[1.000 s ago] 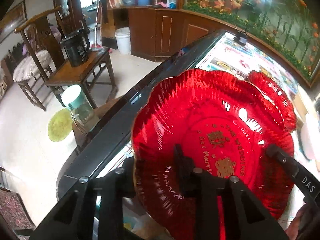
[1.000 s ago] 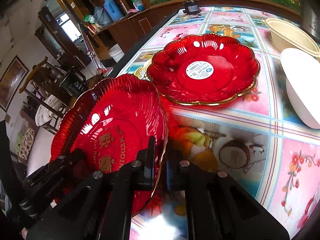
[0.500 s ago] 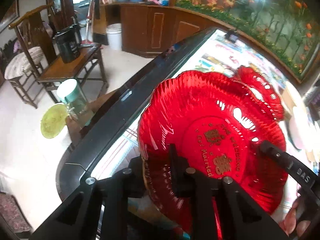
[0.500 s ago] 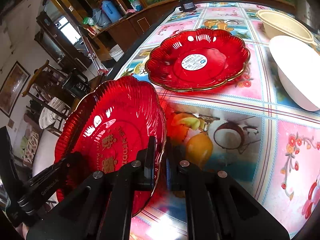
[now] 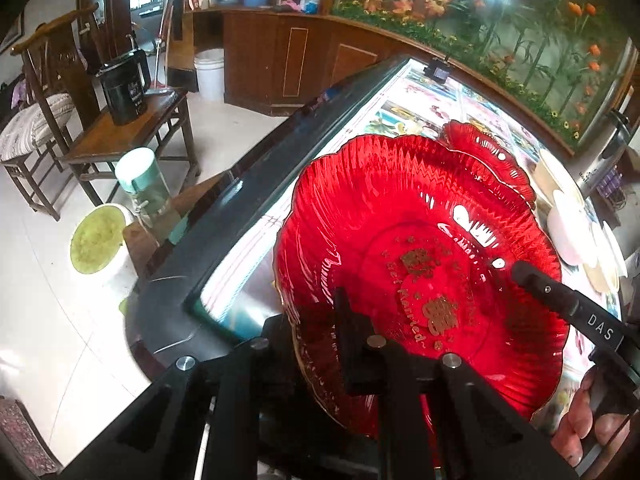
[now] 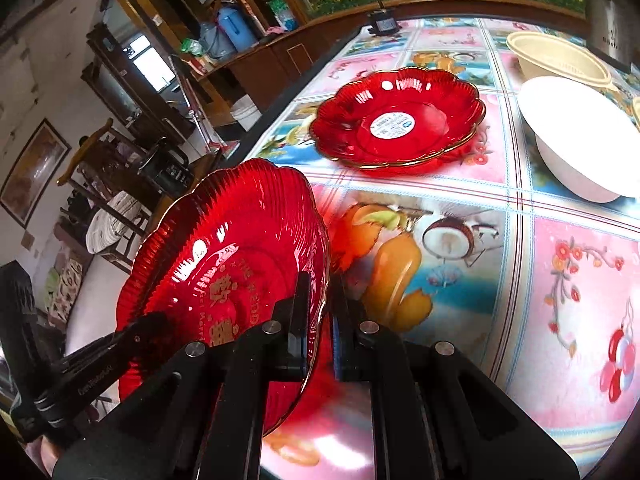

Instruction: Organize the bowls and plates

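A red scalloped glass plate with gold lettering point(image 5: 420, 256) is held tilted above the table's near left corner. My left gripper point(image 5: 320, 312) is shut on its near rim. My right gripper point(image 6: 320, 292) is shut on its opposite rim; the plate shows in the right wrist view point(image 6: 224, 264) too. The right gripper's finger point(image 5: 560, 296) shows across the plate in the left view. A second red plate with a white sticker point(image 6: 396, 120) lies flat on the table farther back; its edge shows behind the held plate point(image 5: 480, 144).
A white bowl point(image 6: 580, 140) and a beige bowl point(image 6: 556, 56) sit at the table's right back. The table point(image 6: 540, 280) has a colourful patterned cover and a dark edge point(image 5: 248, 208). A stool, a flask point(image 5: 144, 188) and chairs stand on the floor left.
The held plate has moved further over the table toward the second red plate, with both grippers still shut on its rims. The other dishes have not moved.
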`<state>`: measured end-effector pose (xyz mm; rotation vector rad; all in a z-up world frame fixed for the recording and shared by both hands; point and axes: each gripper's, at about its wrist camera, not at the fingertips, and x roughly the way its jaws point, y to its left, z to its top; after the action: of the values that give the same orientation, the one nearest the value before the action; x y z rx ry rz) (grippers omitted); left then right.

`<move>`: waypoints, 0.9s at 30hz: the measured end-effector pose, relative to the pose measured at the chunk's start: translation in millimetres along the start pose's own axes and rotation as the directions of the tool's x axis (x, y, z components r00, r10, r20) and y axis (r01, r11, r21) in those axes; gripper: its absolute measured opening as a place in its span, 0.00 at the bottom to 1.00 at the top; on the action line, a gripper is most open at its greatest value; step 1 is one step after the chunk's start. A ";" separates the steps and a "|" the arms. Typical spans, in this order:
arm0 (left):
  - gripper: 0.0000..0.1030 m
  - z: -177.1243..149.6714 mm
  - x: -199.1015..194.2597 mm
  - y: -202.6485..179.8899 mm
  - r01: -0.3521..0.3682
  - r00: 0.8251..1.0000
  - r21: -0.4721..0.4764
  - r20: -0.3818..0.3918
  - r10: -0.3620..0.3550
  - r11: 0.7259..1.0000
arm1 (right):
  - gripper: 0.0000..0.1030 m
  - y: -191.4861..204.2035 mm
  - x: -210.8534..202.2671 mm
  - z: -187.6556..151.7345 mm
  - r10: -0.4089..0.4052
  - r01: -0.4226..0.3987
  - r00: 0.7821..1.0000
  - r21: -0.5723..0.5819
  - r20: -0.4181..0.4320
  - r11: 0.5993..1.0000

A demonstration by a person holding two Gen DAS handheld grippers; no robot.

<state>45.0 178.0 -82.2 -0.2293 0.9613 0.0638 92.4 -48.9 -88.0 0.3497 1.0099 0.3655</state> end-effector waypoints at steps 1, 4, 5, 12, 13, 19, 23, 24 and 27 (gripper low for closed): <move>0.13 -1.0 -3.0 0.3 -0.005 1.000 0.005 0.003 0.005 1.000 | 0.08 1.7 -1.3 -2.0 0.002 -0.002 1.000 -0.005 0.000 1.000; 0.14 -5.0 -5.6 1.4 -0.028 1.000 0.016 0.007 0.028 0.999 | 0.08 7.4 -2.7 -8.6 0.005 -0.006 1.000 -0.024 -0.005 1.000; 0.14 -4.7 -2.3 2.5 -0.031 1.000 0.013 -0.001 0.031 0.999 | 0.08 8.3 -1.5 -9.5 0.007 -0.007 1.000 -0.025 -0.008 1.000; 0.20 3.5 19.4 -12.7 -0.084 0.996 0.056 0.010 0.083 0.995 | 0.08 0.3 15.0 -8.3 -0.019 0.019 0.999 -0.006 -0.035 1.000; 0.22 4.4 21.9 -14.2 -0.087 0.996 0.067 0.005 0.086 0.994 | 0.09 -0.4 14.6 -7.5 -0.024 0.024 0.999 -0.005 -0.031 1.000; 0.30 12.3 26.2 -15.0 -0.111 0.994 0.063 0.014 0.110 0.992 | 0.10 -10.2 13.5 5.0 -0.011 0.011 0.999 0.003 -0.053 1.000; 0.52 4.4 -3.8 -4.4 -0.194 0.976 0.038 0.109 0.189 0.980 | 0.16 -30.7 -13.4 11.6 0.037 -0.038 0.999 0.042 0.030 0.998; 0.57 2.6 -11.9 -2.5 -0.212 0.969 0.028 0.134 0.207 0.977 | 0.19 -35.3 -20.0 13.2 0.040 -0.043 0.998 0.049 0.051 0.998; 0.64 -4.0 -42.2 -2.2 -0.278 0.934 -0.010 0.228 0.273 0.960 | 0.28 -53.7 -41.9 18.2 0.040 -0.051 0.992 0.095 0.119 0.994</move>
<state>18.0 177.0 -49.5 -0.0622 0.7587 0.3313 95.1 -117.4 -71.7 0.4778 0.9082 0.3334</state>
